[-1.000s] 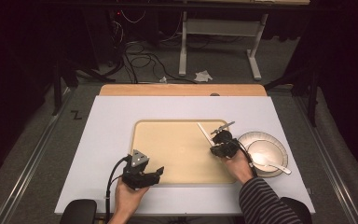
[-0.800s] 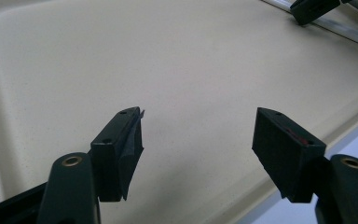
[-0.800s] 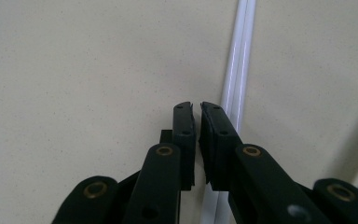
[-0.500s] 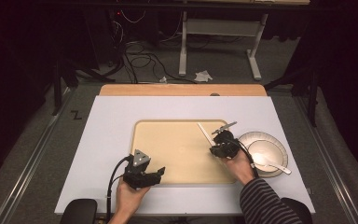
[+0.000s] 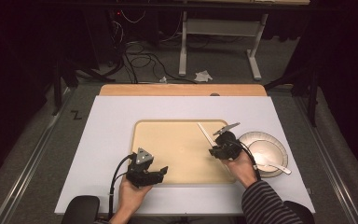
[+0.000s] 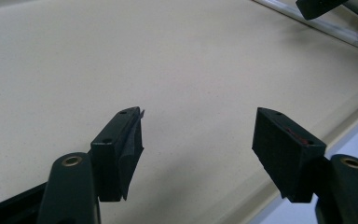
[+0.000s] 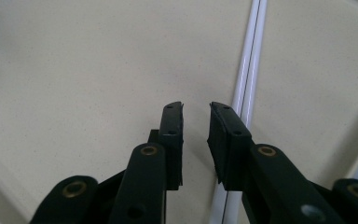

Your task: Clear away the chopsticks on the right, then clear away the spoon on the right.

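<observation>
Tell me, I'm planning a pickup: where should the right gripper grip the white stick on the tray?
Grip mid-shaft, from above, jaws across its narrow width: the white stick lies flat and thin on the tray, so ends may tip. The right gripper, whose jaws have just been opening with nothing between them, sits beside it.

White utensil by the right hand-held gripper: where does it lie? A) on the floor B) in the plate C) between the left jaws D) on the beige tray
D: the white utensil lies flat on the beige tray, just beside the right hand-held gripper, whose jaws stand apart with nothing between them.
</observation>
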Available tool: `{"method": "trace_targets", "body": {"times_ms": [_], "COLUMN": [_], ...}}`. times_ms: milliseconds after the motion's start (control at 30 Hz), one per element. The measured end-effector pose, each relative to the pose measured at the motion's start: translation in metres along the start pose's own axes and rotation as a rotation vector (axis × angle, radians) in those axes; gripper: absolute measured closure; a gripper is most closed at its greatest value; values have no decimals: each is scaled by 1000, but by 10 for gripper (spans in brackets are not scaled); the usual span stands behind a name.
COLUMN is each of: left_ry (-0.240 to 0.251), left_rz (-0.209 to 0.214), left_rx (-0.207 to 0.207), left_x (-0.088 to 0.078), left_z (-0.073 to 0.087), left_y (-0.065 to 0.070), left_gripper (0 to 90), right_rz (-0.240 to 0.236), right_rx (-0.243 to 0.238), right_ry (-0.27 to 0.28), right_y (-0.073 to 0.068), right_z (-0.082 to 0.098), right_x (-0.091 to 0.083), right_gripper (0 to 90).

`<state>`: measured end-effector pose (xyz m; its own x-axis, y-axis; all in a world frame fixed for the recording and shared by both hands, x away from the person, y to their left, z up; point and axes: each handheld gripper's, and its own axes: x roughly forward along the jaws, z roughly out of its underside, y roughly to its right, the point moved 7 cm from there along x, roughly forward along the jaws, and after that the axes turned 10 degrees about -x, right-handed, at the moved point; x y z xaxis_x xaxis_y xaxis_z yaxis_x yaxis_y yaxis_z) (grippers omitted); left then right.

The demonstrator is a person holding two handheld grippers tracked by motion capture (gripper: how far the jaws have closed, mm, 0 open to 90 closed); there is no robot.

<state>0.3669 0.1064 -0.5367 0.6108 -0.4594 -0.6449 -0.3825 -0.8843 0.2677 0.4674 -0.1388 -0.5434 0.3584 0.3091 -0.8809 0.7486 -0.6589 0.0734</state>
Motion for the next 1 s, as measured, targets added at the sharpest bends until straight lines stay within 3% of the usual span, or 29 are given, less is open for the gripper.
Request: {"method": "trace_targets", "body": {"times_ms": [567,733,1000], "left_ry": [-22,-26,-42], "left_rz": [46,61,78], "left_rx": [-1,8,27], "left_x": [9,11,16], "left_z": [-4,-6,-6], "left_y": [4,6,12], "left_gripper": [335,337,336], "right_rz": [-22,-29,-29], "right_rx": [-21,-7,-32], "right_ry": [38,68,121], "right_y": [-6,-7,-13], "right_z": [0,1,3], "right_x": [-16,-23,-43], "right_gripper": [669,644,629]}}
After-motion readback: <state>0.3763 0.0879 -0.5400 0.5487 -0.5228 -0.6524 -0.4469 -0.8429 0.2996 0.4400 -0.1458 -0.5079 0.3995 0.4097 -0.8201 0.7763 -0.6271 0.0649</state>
